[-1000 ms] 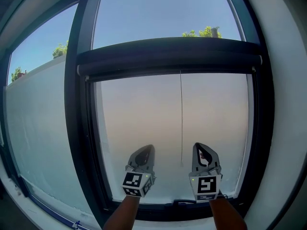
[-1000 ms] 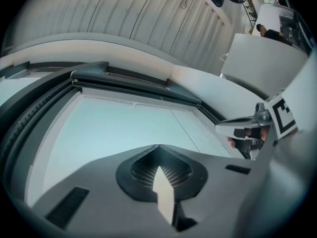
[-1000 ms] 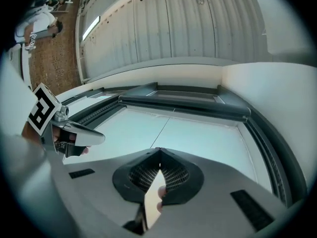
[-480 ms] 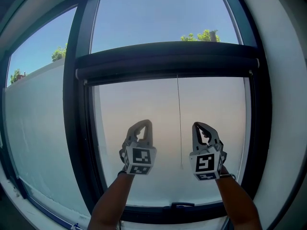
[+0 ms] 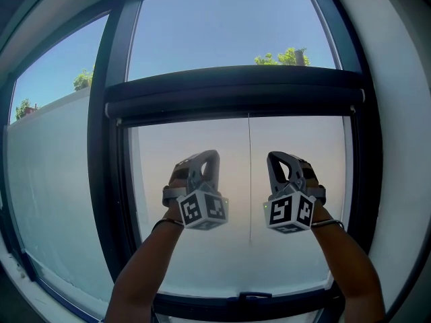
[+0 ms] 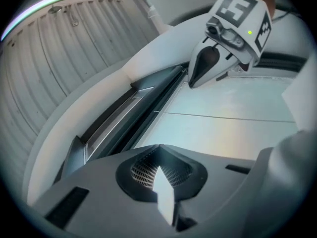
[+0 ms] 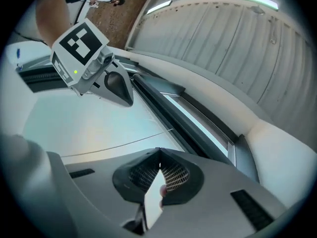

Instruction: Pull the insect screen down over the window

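Observation:
The insect screen is rolled up in a dark cassette bar (image 5: 236, 93) that crosses the window above the frosted lower pane (image 5: 229, 247). A thin pull cord (image 5: 249, 180) hangs from the bar's middle down between my two grippers. My left gripper (image 5: 211, 155) is shut and empty, raised left of the cord and below the bar. At the same height right of the cord, my right gripper (image 5: 273, 157) is shut and empty too. In the left gripper view the jaws (image 6: 157, 148) meet and point at the bar (image 6: 124, 118). The right gripper view shows closed jaws (image 7: 158, 150) below the bar (image 7: 190, 120).
A dark vertical mullion (image 5: 106, 153) stands left of the pane, with another frosted pane (image 5: 54, 200) beyond it. The white window reveal (image 5: 404, 153) is close on the right. A small dark handle (image 5: 250, 295) sits on the bottom frame rail.
Both grippers have risen from near the bottom rail to the middle of the pane, closer to the rolled screen bar. Both jaws stayed shut.

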The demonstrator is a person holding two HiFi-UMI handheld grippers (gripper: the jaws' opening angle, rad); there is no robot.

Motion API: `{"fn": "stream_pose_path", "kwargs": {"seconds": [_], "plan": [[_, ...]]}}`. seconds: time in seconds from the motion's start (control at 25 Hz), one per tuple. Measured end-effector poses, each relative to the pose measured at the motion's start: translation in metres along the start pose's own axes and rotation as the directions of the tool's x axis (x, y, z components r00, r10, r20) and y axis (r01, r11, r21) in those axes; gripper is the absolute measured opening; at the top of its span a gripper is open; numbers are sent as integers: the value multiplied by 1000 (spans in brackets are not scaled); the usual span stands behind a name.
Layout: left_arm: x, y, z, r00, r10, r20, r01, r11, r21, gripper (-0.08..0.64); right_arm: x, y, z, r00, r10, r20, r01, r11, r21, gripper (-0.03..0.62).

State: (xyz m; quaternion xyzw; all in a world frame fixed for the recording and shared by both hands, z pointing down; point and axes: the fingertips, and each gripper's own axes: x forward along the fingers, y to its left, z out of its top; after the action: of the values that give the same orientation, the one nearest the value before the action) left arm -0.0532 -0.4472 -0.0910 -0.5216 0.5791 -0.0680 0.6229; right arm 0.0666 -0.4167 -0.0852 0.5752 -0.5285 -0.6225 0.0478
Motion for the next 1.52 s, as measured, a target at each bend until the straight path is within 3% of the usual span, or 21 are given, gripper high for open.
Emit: {"fn": "stream_pose_path", "kwargs": {"seconds": [0.2,0.36,0.48,0.6,0.84,1.08,1.16,1.32,1.52], "plan": [[19,16,1,998,0,-65,9,991,132,-5,26,-11,-7,999,5,-54,-14,986,-166,3],[32,30,-8,992,19,-123,12,970,243,18,38,-22,-12,996,-13,-90,-11,965,-261,3],[38,40,-13,987,25,-157,17,965,262,69,44,-25,-15,994,-11,-109,-23,952,-304,29],[44,51,-15,983,23,-183,29,960,277,170,53,-28,-18,992,-6,-130,-38,943,-331,78],[60,68,-20,972,57,-229,41,916,399,249,78,-41,-24,985,-9,-174,-65,908,-414,152],[71,66,-37,949,13,-314,124,903,411,278,94,-46,-25,976,17,-218,-112,895,-432,233],[74,63,-42,943,3,-332,142,900,411,279,99,-48,-27,972,19,-233,-123,888,-443,239],[79,62,-44,939,-15,-345,151,917,370,288,106,-47,-32,962,39,-270,-163,877,-453,247],[83,63,-44,932,-37,-361,181,909,375,288,110,-45,-35,947,65,-313,-217,849,-482,247]]}}
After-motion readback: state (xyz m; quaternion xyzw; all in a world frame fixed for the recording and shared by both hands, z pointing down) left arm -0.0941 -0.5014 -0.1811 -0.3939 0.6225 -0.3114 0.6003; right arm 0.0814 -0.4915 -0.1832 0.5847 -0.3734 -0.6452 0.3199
